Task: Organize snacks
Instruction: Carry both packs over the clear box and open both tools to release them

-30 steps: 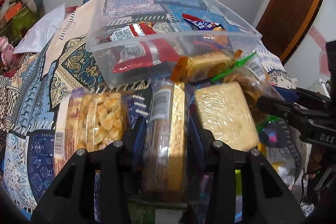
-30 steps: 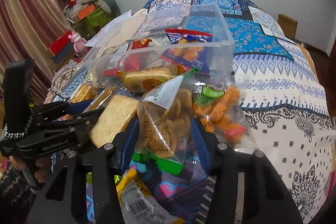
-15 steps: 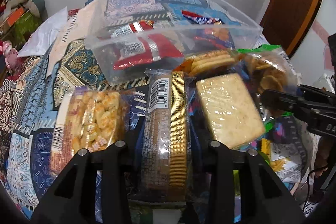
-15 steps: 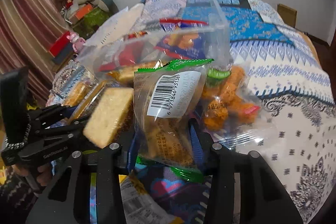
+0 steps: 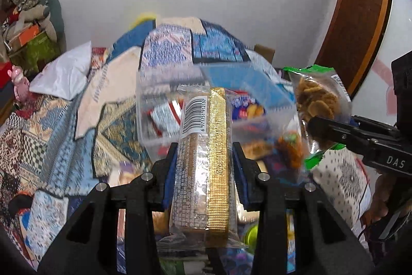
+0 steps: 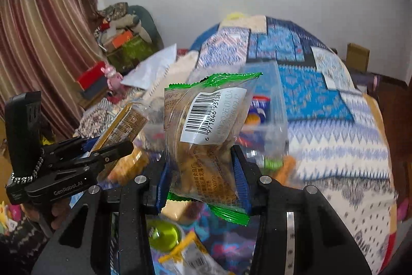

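Clear plastic box (image 5: 159, 105), snack packets (image 5: 164, 117) inside

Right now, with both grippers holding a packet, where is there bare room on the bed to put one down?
Open quilt lies to the right of the clear tub, and more on its left, toward the white pillow. The near end is crowded with loose snacks under the left gripper holding the gold-striped packet and the right gripper holding the green-edged packet.

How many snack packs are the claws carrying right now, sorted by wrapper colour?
Gold-striped wrapper: 1, the biscuit pack in the left claw
Green-edged wrapper: 1, the cookie bag in the right claw
Total: 2
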Demonstrator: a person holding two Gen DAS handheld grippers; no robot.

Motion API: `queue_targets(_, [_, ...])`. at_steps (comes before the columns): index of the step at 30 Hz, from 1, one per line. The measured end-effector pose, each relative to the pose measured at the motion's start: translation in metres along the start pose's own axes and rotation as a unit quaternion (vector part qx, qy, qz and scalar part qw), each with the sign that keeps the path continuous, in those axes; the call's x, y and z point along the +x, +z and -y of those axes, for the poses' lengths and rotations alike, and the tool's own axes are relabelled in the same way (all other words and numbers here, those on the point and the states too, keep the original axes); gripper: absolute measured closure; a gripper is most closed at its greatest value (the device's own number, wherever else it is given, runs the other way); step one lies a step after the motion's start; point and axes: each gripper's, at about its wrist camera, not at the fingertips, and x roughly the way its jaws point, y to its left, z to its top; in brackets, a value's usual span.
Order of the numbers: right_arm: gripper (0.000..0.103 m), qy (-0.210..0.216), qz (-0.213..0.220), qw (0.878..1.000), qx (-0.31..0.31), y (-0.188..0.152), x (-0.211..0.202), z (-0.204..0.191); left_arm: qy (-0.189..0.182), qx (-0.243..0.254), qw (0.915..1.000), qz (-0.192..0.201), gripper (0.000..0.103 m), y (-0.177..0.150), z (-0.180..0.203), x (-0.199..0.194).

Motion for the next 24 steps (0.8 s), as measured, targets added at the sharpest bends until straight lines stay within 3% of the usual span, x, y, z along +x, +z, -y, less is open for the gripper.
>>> queue_targets(11, [0.063,0.002,0.002,1.0,-0.018,0.048,0.044,-0.007,0.015,-0.016,0.9997,0.006,0.064,0.044,-0.018,0.036])
queue_targets(19, [0.063,0.004,-0.043,0.999,-0.012,0.063,0.092,0.001,0.026,-0.038,0.9986,-0.027,0.064,0.058,-0.039,0.084])
queue_targets(24, [0.063,-0.002,-0.066,0.998,-0.003,0.057,0.114,0.006,0.052,-0.033,0.9973,-0.04,0.064,0.054,-0.046,0.108])
